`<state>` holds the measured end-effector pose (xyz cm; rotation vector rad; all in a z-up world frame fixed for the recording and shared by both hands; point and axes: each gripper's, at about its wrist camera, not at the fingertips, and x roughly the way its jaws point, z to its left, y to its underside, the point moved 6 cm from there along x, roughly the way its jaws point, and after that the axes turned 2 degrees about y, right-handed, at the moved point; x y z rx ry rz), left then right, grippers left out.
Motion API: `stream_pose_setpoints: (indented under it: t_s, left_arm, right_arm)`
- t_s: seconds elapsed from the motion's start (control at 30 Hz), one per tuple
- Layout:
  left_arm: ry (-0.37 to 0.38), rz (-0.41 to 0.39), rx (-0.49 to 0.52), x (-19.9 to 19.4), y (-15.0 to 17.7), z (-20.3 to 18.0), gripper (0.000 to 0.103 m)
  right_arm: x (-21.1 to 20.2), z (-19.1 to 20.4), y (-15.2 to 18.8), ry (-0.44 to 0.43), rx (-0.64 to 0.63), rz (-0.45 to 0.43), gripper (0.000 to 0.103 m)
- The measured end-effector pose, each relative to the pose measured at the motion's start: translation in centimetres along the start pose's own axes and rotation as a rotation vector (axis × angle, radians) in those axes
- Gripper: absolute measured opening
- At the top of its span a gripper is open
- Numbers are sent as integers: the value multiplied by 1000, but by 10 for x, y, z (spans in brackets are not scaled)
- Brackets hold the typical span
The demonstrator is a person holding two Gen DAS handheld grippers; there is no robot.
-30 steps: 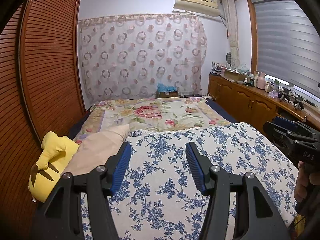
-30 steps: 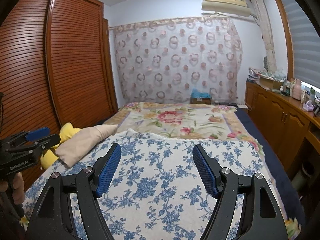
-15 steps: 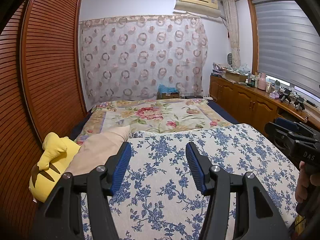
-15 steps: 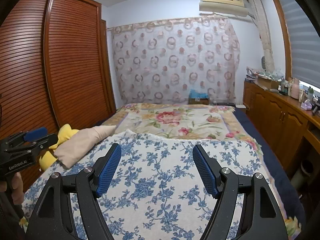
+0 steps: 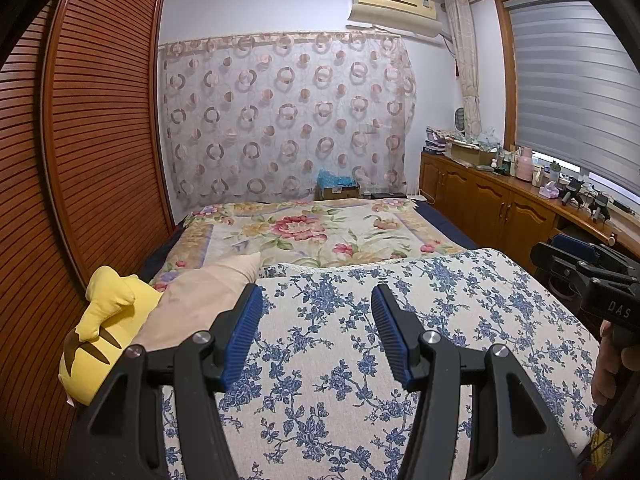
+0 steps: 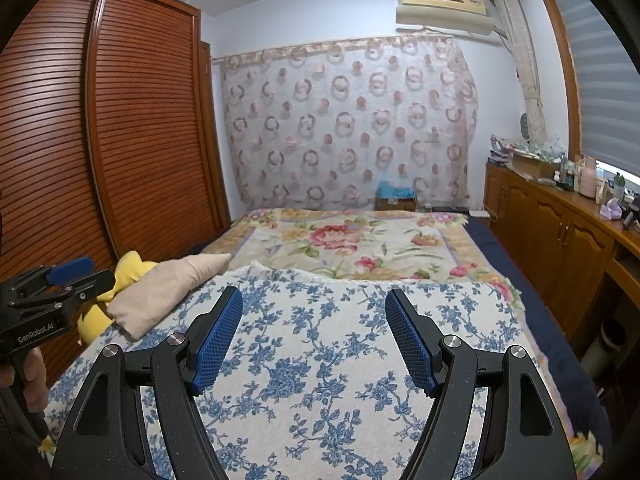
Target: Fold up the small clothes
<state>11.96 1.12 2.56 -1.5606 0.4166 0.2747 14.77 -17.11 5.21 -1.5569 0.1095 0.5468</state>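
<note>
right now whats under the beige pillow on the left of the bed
The beige pillow lies partly on a yellow plush toy and its near end on the blue flowered cover. How much of the toy it covers cannot be seen.

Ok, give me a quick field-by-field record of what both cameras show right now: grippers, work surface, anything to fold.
left gripper: open, nothing between its pads, held above the bed
right gripper: open, nothing between its pads, held above the bed
work surface: blue floral cover spread flat on the near end of the bed
clothes to fold: none visible in either view
left edge of bed: beige pillow lying partly over a yellow plush toy
far end of bed: pink floral blanket
right side of room: wooden cabinet with clutter on top
</note>
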Motion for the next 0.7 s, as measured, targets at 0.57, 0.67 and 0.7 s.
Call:
stream_pose_setpoints:
  t_s: [0.57,0.67,0.7]
  left_arm:
    - [0,-1,1,0,1,0,56]
    - [1,-1,1,0,1,0,56]
    - [0,-1,1,1,1,0,56]
  right_arm:
    - [-1,-3,-2,3,3,0,76]
    - [-2,-5,-3,3,4,-2,76]
    - [-2,-5,-3,3,4,-2,76]
